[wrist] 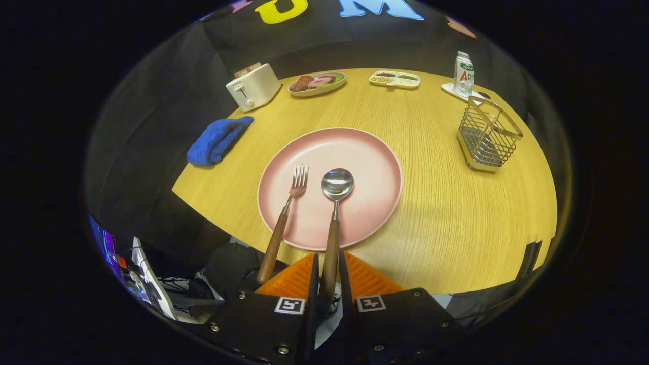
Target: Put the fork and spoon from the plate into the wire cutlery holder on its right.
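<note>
Spoon [334,213]: bowl on the pink plate [370,167], wooden handle running back over the near rim and in between the gripper [328,276] fingers, which sit narrow and close against it on both sides.
Fork [286,213]: just left of the spoon, tines on the plate, handle overhanging the rim and table [431,228] edge, left of the fingers.
Holder [488,134]: wire, tilted, well right of the plate.
Far table: blue cloth [218,139] at left, toaster [252,86], dish of food [317,82], divided tray [394,78], bottle [463,73] on a coaster.
</note>
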Available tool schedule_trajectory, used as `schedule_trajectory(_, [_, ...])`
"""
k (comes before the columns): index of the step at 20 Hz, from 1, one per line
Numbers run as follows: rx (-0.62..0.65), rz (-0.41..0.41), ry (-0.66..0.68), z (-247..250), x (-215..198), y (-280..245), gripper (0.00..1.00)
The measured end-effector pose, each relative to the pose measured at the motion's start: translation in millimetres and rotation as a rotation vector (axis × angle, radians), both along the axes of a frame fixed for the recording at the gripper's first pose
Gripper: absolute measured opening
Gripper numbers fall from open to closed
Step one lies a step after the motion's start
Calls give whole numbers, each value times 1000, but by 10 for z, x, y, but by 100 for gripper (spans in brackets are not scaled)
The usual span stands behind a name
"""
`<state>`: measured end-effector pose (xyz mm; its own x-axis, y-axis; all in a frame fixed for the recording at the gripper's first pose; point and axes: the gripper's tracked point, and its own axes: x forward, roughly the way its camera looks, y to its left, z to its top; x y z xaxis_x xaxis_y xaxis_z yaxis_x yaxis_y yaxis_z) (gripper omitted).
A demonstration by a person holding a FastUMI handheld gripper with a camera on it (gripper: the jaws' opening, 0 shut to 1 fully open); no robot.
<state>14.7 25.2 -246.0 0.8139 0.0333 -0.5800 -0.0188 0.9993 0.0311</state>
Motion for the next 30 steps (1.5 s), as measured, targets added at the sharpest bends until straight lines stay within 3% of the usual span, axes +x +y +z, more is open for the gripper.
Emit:
schedule_trajectory(5, [-10,-16,42,-77,33,-20,23])
schedule_trajectory(10, [2,-27,60,-41,4,-48,7])
schedule_trajectory(15, [37,-32,35,54,11,-24,7])
schedule_trajectory(21, [76,-85,-37,434,94,-237,7])
schedule_trajectory(30, [88,-249,-179,1271,163,-1173,7])
